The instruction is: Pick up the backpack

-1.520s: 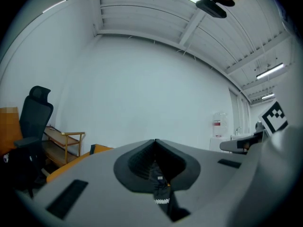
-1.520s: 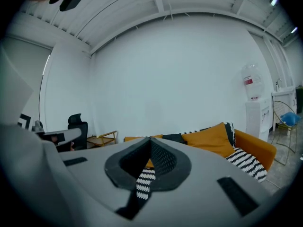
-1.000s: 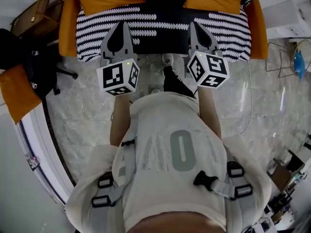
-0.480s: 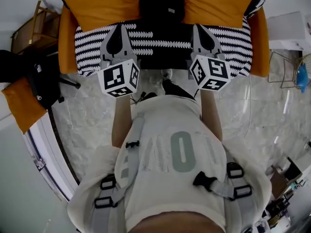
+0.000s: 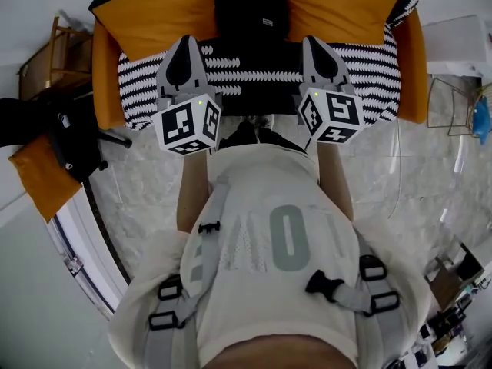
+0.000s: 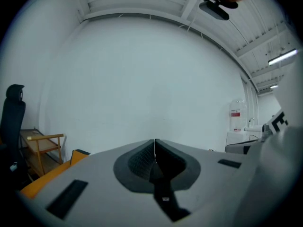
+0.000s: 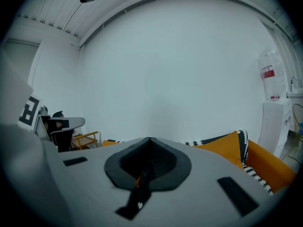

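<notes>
Backpack (image 5: 254,60): black, soft, with a small white label (image 5: 267,21) near its top. Folds and straps are too dark to make out.

Location: upper centre of the head view, on the middle of a sofa (image 5: 407,60) with a black-and-white striped cover (image 5: 154,68), between orange cushions (image 5: 154,14).

Left gripper (image 5: 187,41): jaws pressed together, nothing pinched, tips over the striped seat to the left of the backpack.

Right gripper (image 5: 314,43): jaws pressed together, nothing pinched, to the right of the backpack.

Change since a second ago:
- Sofa and backpack sit lower and larger in the frame.
- Both grippers reach further over the seat.
- Jaws are unchanged.
- The shoe seen below the sofa edge is now hidden by the person's pale shirt (image 5: 269,244).
</notes>
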The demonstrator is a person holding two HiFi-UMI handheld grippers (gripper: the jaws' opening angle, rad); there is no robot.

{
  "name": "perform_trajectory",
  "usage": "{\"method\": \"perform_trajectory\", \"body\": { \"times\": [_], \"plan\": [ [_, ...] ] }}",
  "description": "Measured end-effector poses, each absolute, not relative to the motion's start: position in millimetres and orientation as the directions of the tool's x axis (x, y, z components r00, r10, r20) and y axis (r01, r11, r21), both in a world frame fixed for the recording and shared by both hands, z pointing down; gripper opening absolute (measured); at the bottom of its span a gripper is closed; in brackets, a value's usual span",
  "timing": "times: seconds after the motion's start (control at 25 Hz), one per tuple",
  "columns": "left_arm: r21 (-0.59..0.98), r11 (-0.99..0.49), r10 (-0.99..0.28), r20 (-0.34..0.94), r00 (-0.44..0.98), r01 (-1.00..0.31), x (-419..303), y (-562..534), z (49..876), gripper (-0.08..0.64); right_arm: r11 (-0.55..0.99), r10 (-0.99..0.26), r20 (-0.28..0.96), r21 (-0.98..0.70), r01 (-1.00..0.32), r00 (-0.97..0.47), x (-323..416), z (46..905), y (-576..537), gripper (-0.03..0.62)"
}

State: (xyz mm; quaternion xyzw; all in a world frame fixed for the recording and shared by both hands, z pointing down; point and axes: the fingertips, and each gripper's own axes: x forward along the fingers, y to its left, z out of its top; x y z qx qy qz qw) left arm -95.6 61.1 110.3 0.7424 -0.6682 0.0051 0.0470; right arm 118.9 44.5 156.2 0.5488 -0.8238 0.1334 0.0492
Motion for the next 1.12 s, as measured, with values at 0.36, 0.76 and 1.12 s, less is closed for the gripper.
{"method": "perform_trajectory", "body": {
  "times": [0.36, 0.76, 1.12],
  "plan": [
    [0.051, -0.149, -0.987, 0.048, 0.152, -0.987, -82.9, 34.9, 100.4, 0.020, 0.344, -0.907, 0.203, -0.148, -0.927, -0.368, 123.3, 141.7, 32.5, 0.008],
    [0.067, -0.149, -0.988, 0.017, 0.151, -0.987, -95.5, 28.0, 94.3, 0.021, 0.345, -0.912, 0.176, -0.160, -0.925, -0.370, 120.0, 133.7, 19.5, 0.008],
    [0.109, -0.188, -0.982, -0.002, 0.188, -0.976, -102.7, 20.8, 94.4, 0.290, 0.408, -0.880, 0.171, -0.210, -0.889, -0.444, 105.5, 135.0, 6.8, 0.391]
  ]
}}
